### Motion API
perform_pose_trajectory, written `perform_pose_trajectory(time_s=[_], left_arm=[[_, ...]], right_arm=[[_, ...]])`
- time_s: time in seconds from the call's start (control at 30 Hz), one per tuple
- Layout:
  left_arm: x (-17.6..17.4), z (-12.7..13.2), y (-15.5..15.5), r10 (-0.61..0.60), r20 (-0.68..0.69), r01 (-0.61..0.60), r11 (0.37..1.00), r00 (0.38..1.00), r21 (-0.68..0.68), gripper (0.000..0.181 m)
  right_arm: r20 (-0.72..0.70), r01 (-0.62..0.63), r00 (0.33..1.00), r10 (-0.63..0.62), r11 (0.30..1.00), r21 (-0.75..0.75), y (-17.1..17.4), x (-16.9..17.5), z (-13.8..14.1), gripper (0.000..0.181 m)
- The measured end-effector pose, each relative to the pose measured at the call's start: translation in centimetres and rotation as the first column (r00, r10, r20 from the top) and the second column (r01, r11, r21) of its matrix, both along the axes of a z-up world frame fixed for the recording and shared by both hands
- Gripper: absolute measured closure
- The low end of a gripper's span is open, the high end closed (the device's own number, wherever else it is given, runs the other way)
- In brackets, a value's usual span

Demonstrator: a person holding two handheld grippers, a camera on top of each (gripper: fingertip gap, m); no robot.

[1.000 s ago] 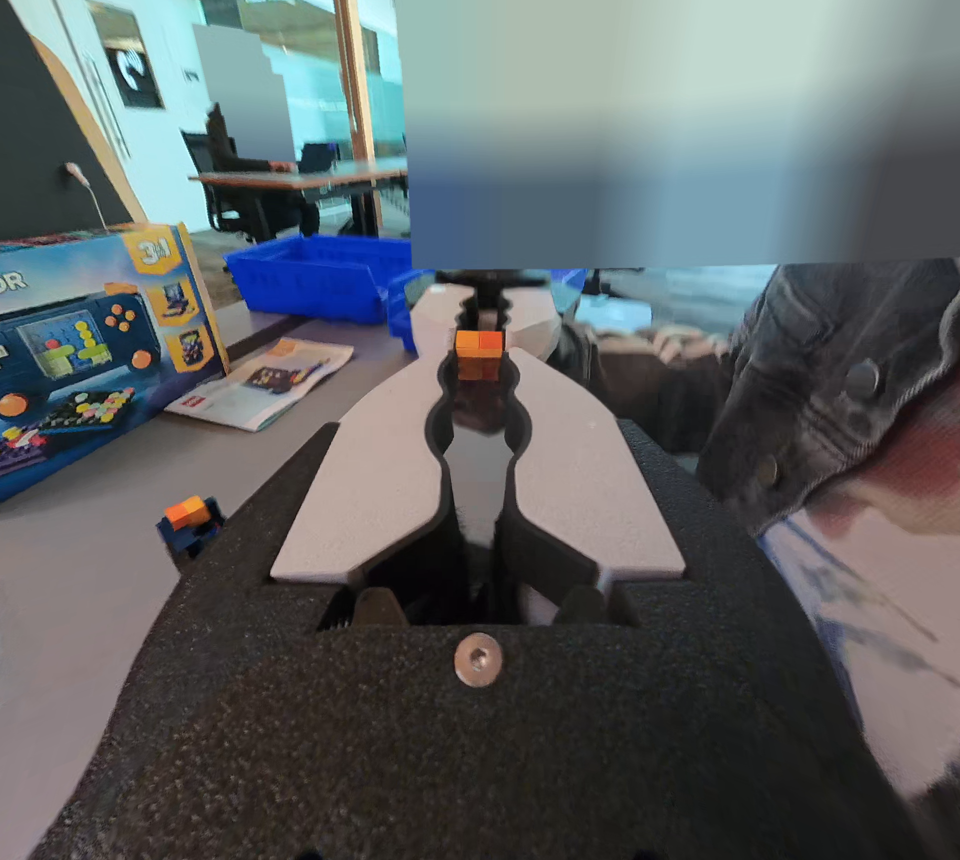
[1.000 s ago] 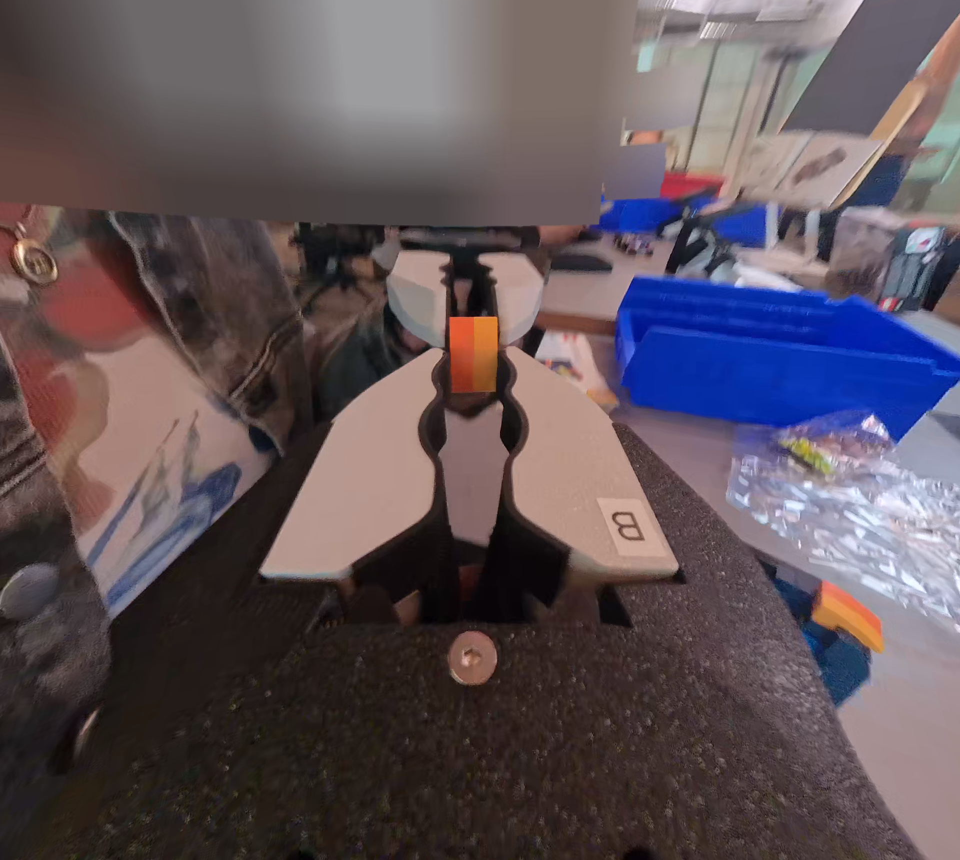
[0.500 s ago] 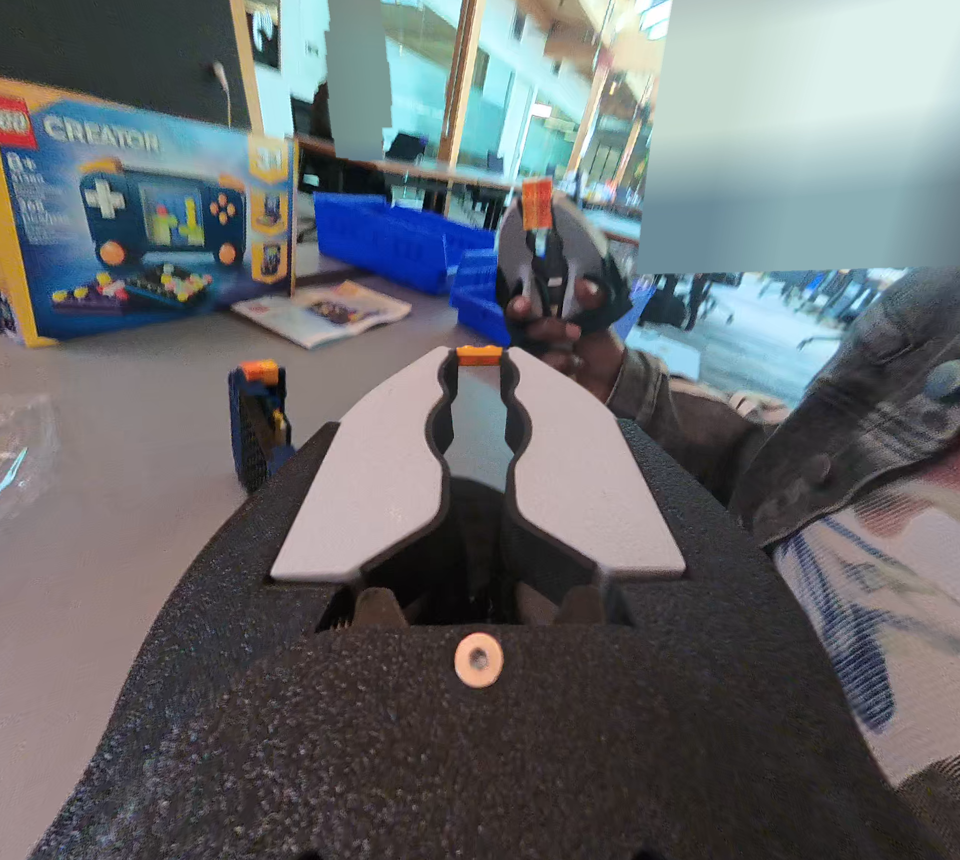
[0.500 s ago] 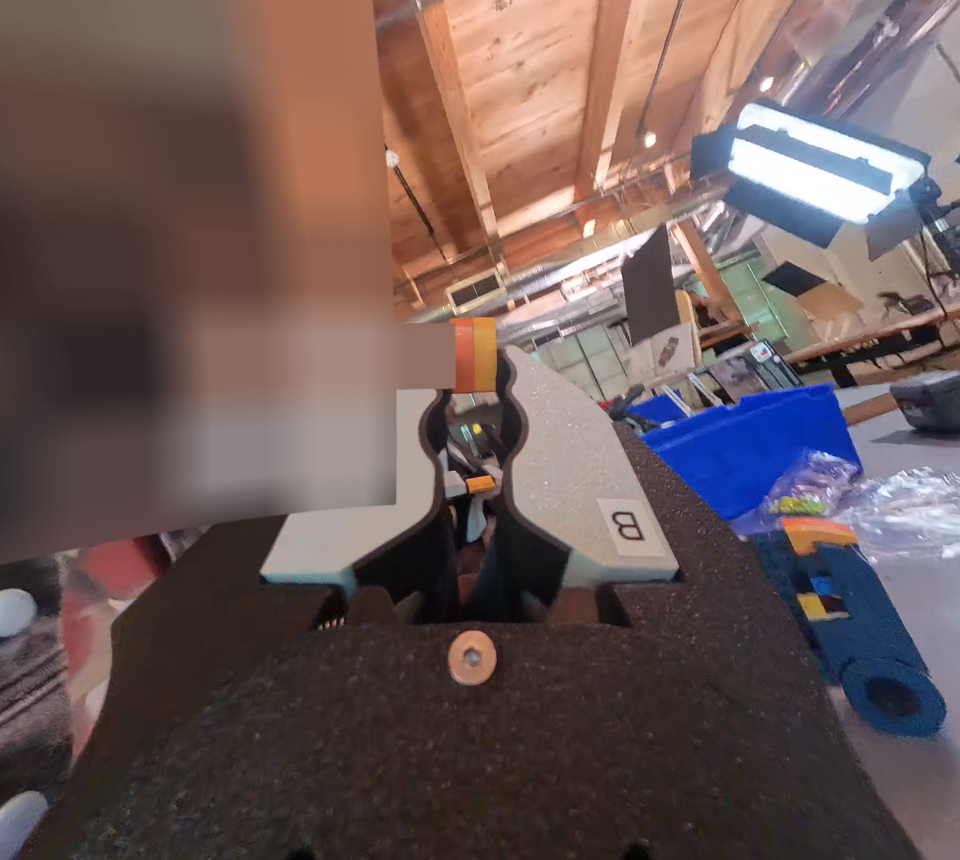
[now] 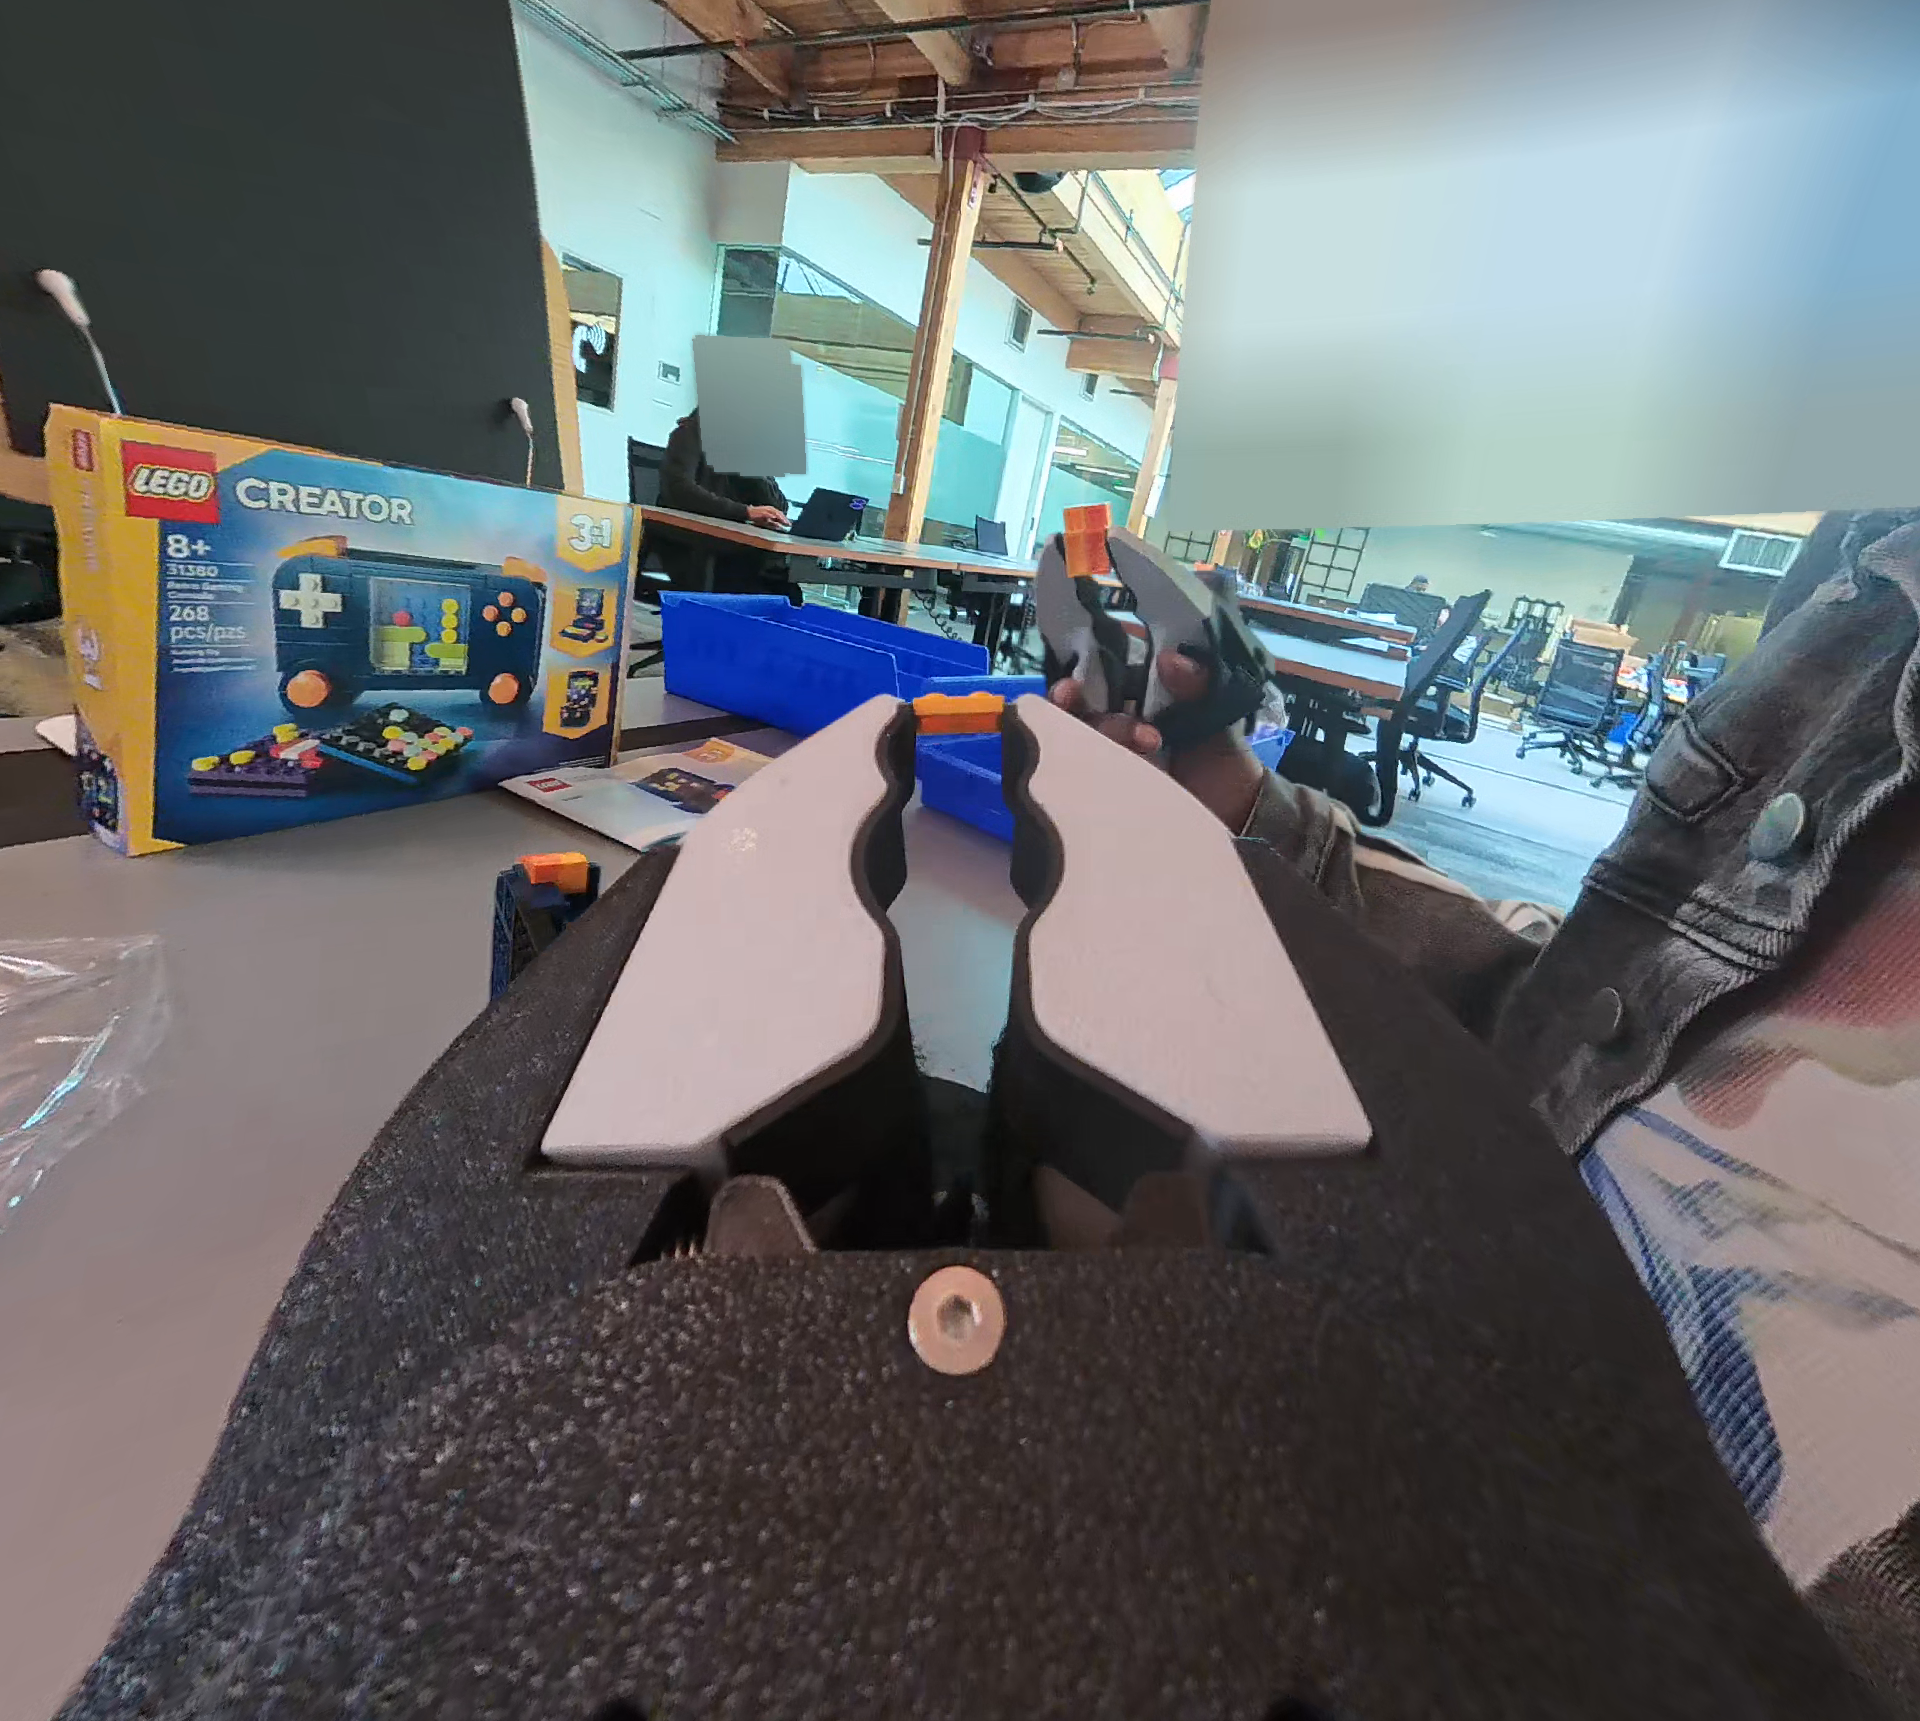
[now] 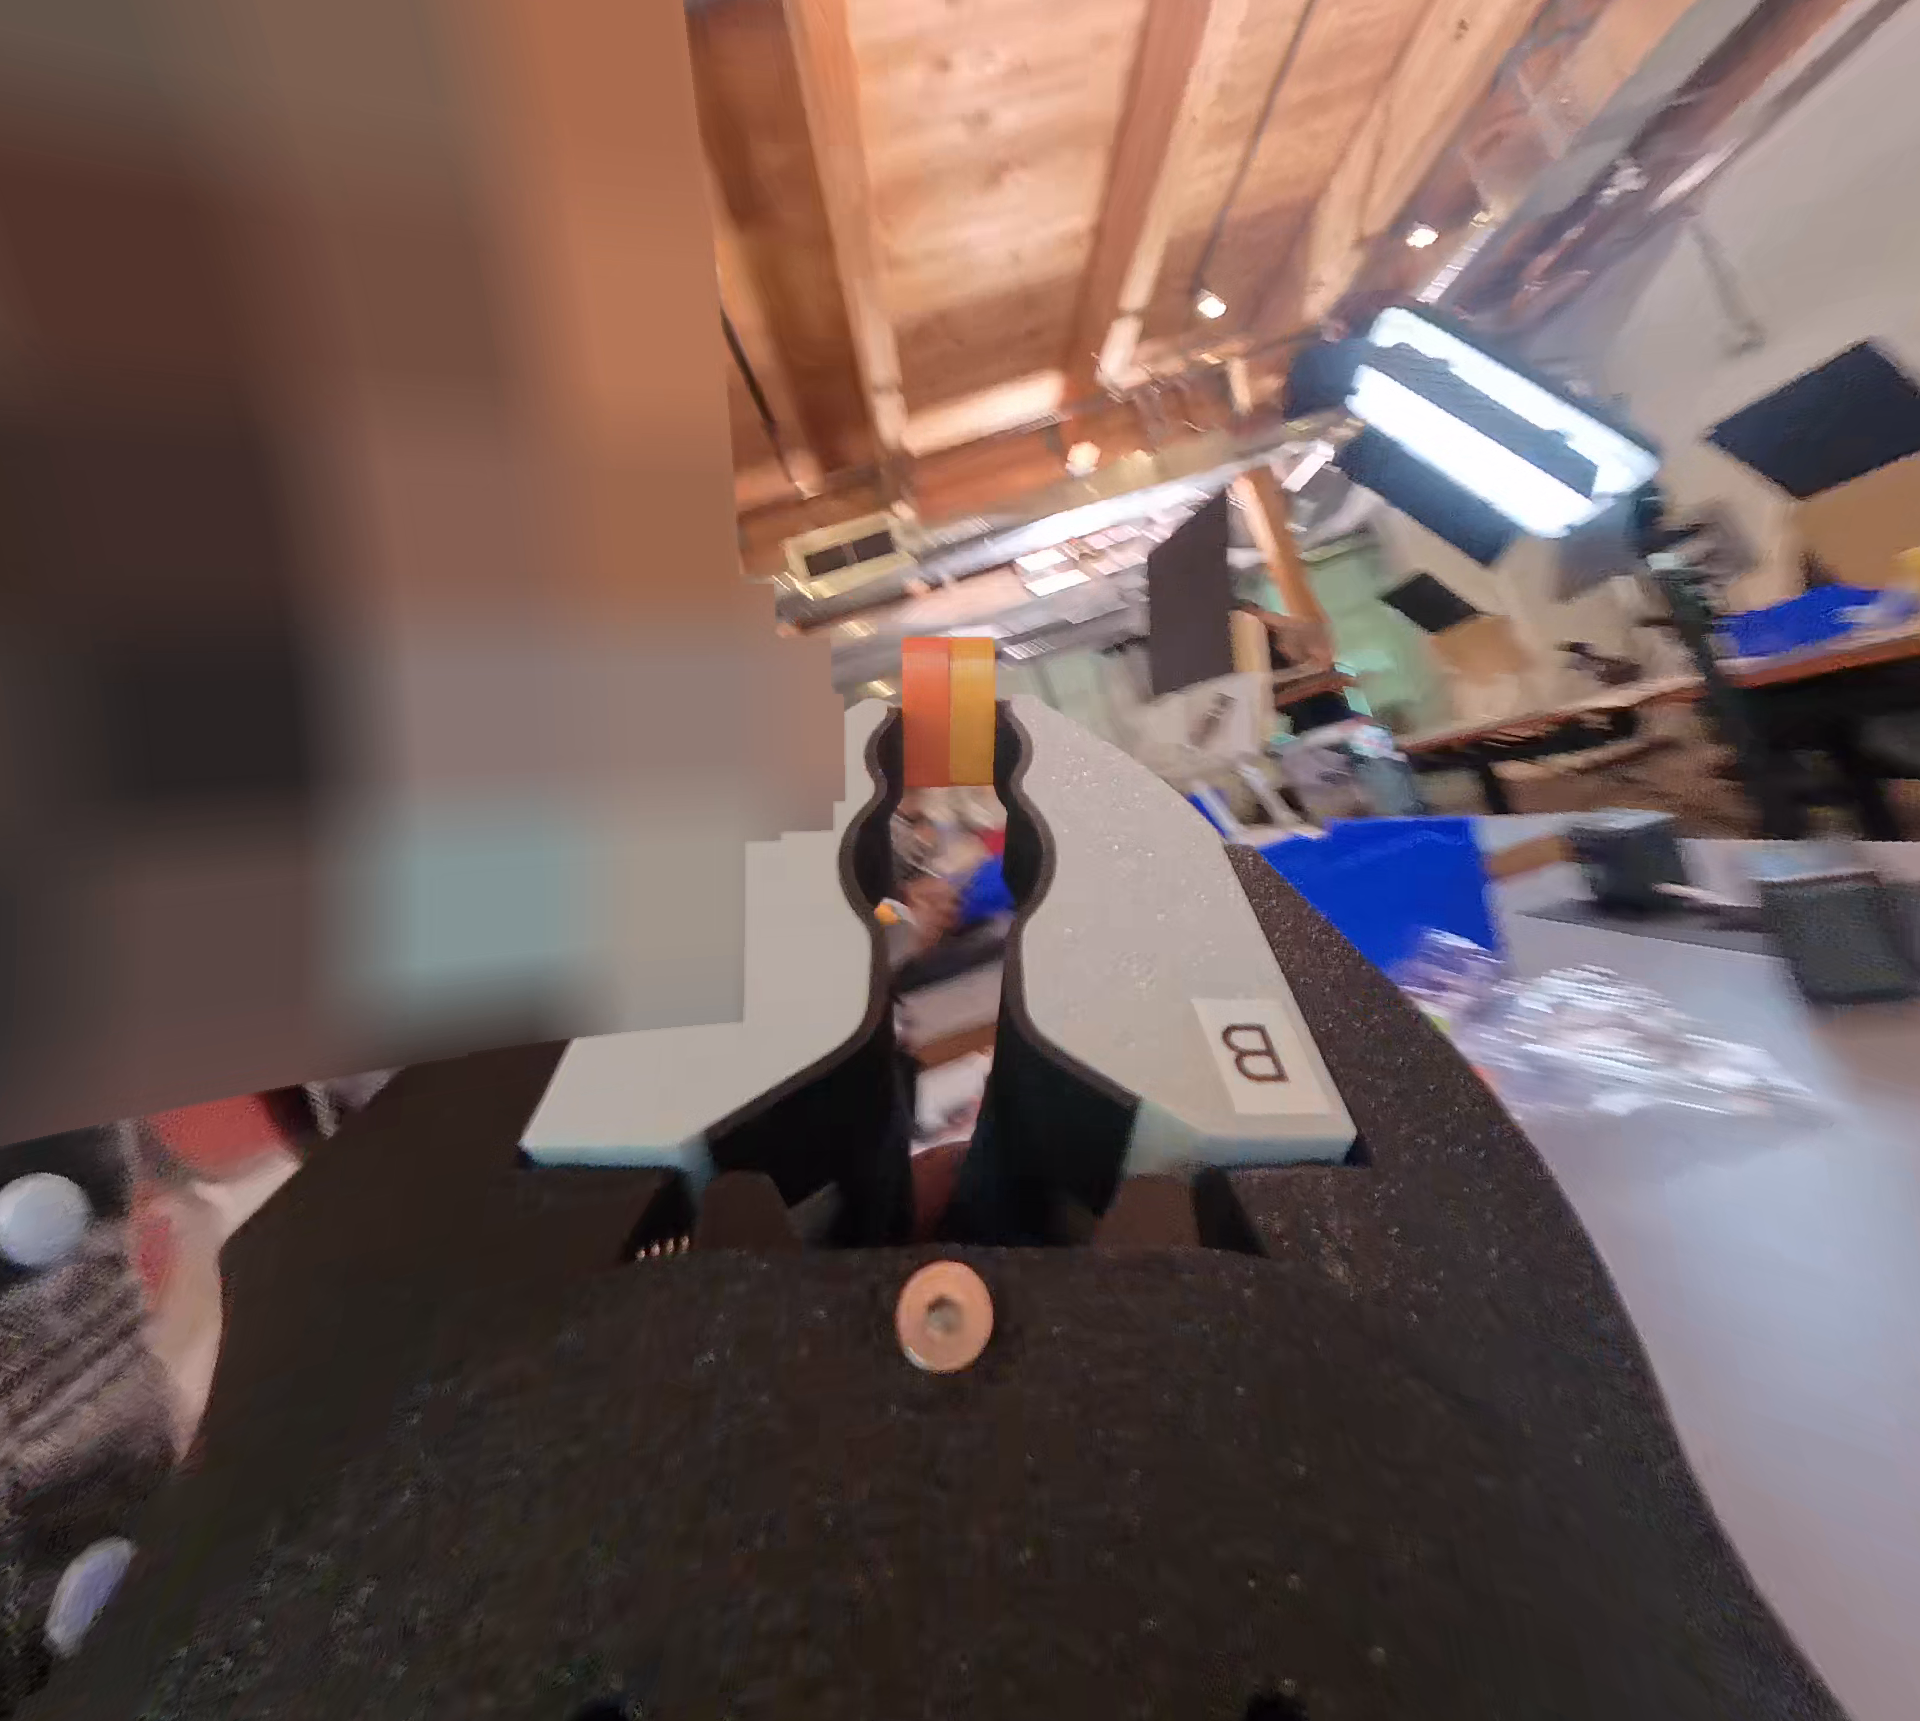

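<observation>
My left gripper (image 5: 958,715) is shut on a small orange brick piece (image 5: 957,711) held at its fingertips above the grey table (image 5: 260,1048). My right gripper (image 6: 948,726) is shut on a stack of two small bricks, one orange and one yellow-orange (image 6: 948,724), and is tilted up toward the wooden ceiling. That right gripper also shows in the left wrist view (image 5: 1132,622), raised beyond the left one, with its orange bricks (image 5: 1087,525) sticking out. A dark blue build with an orange top (image 5: 540,902) stands on the table just left of my left gripper.
A toy brick set box (image 5: 343,622) stands at the back left with an instruction booklet (image 5: 634,788) beside it. Blue bins (image 5: 810,663) sit behind. Clear plastic bags (image 5: 62,1027) lie at the left; more show in the right wrist view (image 6: 1621,1027). A person's denim sleeve (image 5: 1714,892) is at the right.
The two grippers have pulled apart, each keeping an orange piece. My right gripper has swung upward toward the ceiling. My left gripper has tilted up, away from the right one.
</observation>
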State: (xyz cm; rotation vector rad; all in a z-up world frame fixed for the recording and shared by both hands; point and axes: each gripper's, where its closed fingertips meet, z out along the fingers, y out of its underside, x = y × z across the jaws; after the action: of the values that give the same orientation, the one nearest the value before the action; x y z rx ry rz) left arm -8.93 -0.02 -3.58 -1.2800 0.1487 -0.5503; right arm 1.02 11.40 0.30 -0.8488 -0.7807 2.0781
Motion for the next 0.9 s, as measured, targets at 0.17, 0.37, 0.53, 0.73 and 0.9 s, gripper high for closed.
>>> perform_pose_trajectory(time_s=[0.17,0.37,0.53,0.73,0.9], left_arm=[[-0.8,-0.3,0.1,0.043,-0.003,-0.043,0.999,0.999,-0.009,0.166],[-3.2,1.8,-1.2,0.200,-0.036,-0.195,0.974,0.979,0.113,0.166],[-6.9,4.4,-4.6,0.470,-0.028,-0.439,0.843,0.882,0.310,0.166],[-7.5,4.9,-6.5,0.594,-0.025,-0.535,0.740,0.804,0.407,0.166],[-6.2,4.7,-5.8,0.682,-0.202,-0.552,0.702,0.703,0.451,0.166]], right_arm=[[0.174,0.281,0.923,-0.344,0.908,0.310,2.4,1.5,-1.0,0.165],[0.217,0.354,0.843,-0.492,0.812,0.464,3.0,2.1,-3.3,0.165],[0.236,0.323,0.817,-0.527,0.756,0.569,2.2,0.3,-6.0,0.165],[0.192,0.306,0.842,-0.504,0.739,0.600,1.2,-1.0,-7.1,0.165],[0.188,0.316,0.851,-0.490,0.764,0.563,1.5,-1.0,-7.9,0.165]])
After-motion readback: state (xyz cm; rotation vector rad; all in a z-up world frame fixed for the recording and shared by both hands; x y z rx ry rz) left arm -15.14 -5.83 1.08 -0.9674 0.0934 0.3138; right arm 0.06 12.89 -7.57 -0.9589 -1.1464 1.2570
